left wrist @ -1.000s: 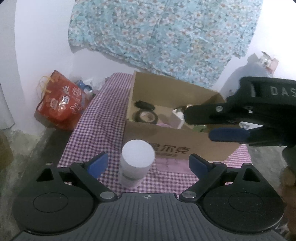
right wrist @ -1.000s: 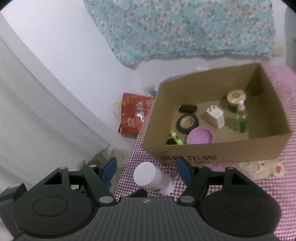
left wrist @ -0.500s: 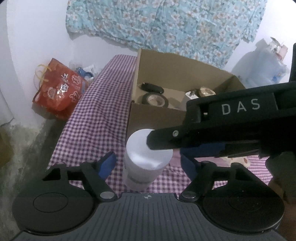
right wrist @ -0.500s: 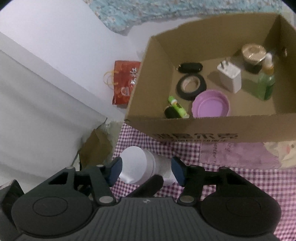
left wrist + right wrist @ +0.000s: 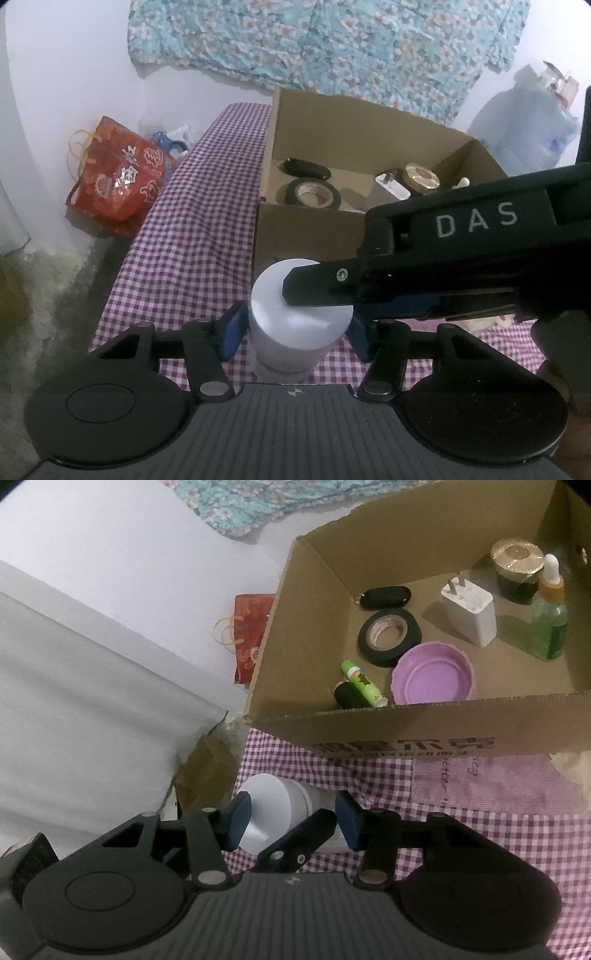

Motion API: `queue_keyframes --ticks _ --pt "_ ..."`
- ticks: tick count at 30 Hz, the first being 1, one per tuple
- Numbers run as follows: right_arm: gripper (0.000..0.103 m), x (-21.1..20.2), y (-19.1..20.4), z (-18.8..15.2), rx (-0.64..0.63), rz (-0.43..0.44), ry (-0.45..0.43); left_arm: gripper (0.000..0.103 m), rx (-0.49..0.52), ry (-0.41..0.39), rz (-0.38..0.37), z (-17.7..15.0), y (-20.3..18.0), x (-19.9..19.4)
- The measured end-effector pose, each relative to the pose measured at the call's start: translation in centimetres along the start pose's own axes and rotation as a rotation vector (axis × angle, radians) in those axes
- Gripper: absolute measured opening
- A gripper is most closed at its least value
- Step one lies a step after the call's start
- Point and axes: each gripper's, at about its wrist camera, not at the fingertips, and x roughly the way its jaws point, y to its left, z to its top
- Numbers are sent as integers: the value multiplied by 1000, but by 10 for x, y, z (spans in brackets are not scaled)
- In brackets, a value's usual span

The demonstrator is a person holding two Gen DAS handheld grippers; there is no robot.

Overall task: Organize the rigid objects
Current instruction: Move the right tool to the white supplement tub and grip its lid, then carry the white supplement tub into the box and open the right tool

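A white capped bottle (image 5: 299, 314) stands on the purple checked cloth just in front of the cardboard box (image 5: 306, 232). My left gripper (image 5: 293, 332) has its blue pads against both sides of the bottle. My right gripper (image 5: 291, 816) reaches in from the right above it, its jaws around the white bottle (image 5: 273, 812) with a small gap on the right side. The right gripper's black finger (image 5: 325, 288) crosses over the bottle cap in the left wrist view. The box (image 5: 443, 723) holds a black tape roll (image 5: 389, 637), a purple lid (image 5: 434, 674), a white charger (image 5: 469, 614) and a green dropper bottle (image 5: 548, 624).
A red gift bag (image 5: 118, 181) sits on the floor left of the table. The table's left edge drops to a stained floor (image 5: 48, 295). A blue floral cloth (image 5: 332, 40) hangs on the wall behind. A large water jug (image 5: 532, 122) stands at far right.
Both grippers have closed in on the white bottle. The right gripper moved down and left over the cap, and the left jaws narrowed onto the bottle's sides.
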Motion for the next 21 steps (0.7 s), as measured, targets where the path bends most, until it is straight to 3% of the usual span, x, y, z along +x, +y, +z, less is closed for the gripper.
queue_keyframes --ticks 13,21 --pt "52 -17 8 -11 -2 9 -24 53 5 -25 -1 -3 -10 -24" --pt "52 -44 23 -22 -19 42 -58 53 23 -84 1 0 -19 -55"
